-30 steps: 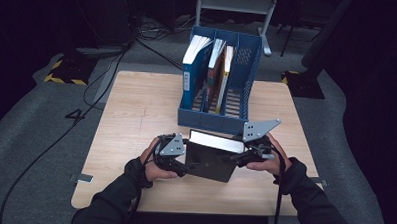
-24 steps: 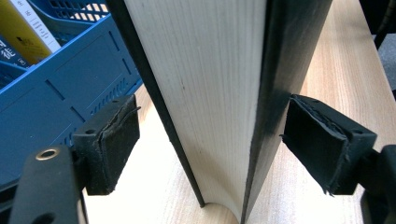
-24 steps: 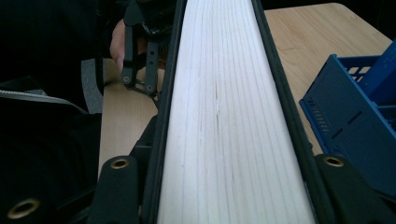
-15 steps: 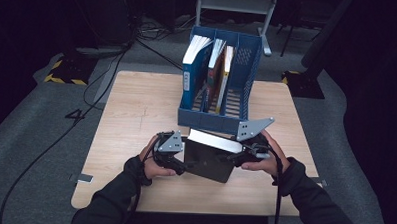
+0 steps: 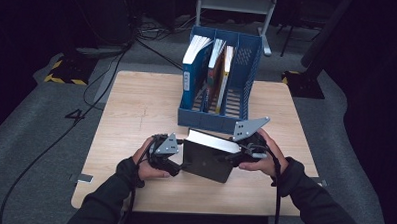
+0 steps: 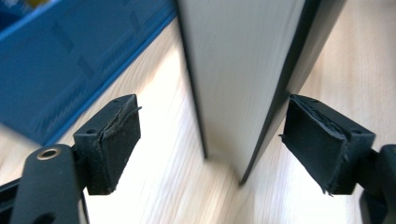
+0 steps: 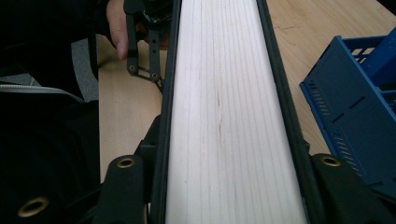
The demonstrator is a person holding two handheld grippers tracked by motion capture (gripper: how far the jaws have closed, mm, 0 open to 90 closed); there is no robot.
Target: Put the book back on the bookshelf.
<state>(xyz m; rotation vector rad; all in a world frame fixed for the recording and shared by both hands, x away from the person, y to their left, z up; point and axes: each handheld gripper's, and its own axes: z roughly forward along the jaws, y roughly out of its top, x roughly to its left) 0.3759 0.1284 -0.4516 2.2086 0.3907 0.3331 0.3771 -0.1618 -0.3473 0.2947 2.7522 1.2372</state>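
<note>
Black-covered, one book [image 5: 208, 161] stands on edge on the table near its front edge, just in front of one blue file rack [image 5: 248, 73], which holds three upright books [image 5: 209, 72]. Two grippers flank it. The right gripper [image 5: 233, 154] clamps the book, its jaws pressed on both covers and just closing. The left gripper [image 6: 210, 140] stands released, its pads [image 6: 119, 140] clear of the book's corner between them. One pale wooden table [image 5: 136, 105] rests on grey carpet in a dark room.
</note>
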